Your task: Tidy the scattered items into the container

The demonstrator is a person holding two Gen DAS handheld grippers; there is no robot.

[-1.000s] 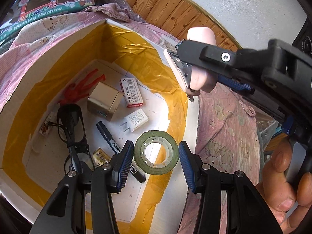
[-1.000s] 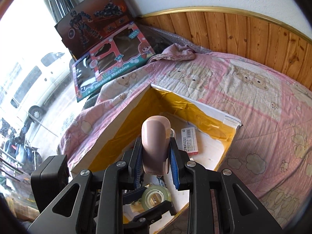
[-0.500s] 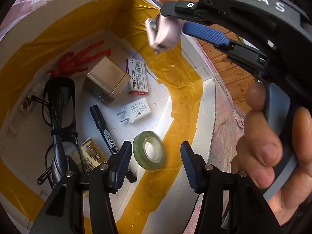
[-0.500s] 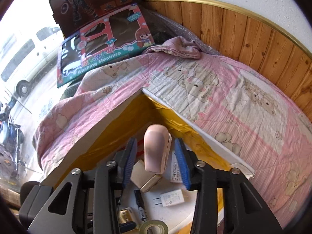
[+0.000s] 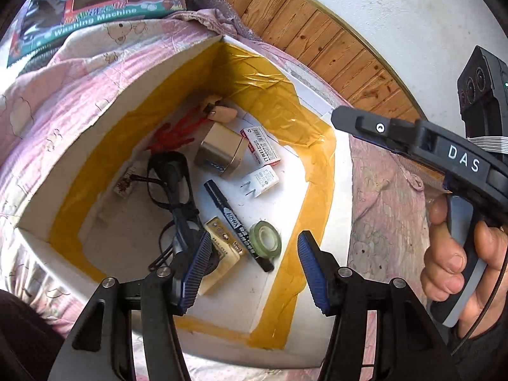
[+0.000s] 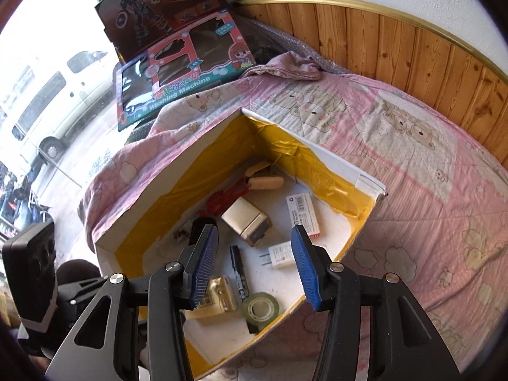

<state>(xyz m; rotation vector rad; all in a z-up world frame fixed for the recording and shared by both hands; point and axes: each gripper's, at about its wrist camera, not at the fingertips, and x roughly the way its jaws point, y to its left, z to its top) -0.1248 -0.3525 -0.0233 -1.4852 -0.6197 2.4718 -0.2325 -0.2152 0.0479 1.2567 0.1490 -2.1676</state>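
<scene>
A white box lined with yellow tape (image 5: 317, 171) (image 6: 365, 181) sits on a pink bedspread. Inside lie a pink stapler-like item (image 5: 222, 112) (image 6: 265, 182) at the far corner, a red figure (image 5: 173, 133), a gold tin (image 5: 220, 154) (image 6: 247, 219), a staple box (image 5: 262, 146) (image 6: 301, 214), a white plug (image 5: 262, 179) (image 6: 281, 255), a black marker (image 5: 236, 222) (image 6: 239, 277), a green tape roll (image 5: 265, 239) (image 6: 260, 309) and black glasses (image 5: 171, 177). My left gripper (image 5: 252, 273) hangs open above the box's near side. My right gripper (image 6: 254, 268) is open and empty over the box.
The pink bear-print bedspread (image 6: 412, 146) surrounds the box. Toy boxes (image 6: 184, 66) (image 5: 95, 3) lean at the back by a window. Wood panelling (image 6: 397, 41) backs the bed. A hand (image 5: 457, 254) holds the right gripper's handle at the right of the left wrist view.
My right gripper opened and let go of the pink item, which now lies in the box's far corner. The right gripper pulled back. The left gripper drew back slightly.
</scene>
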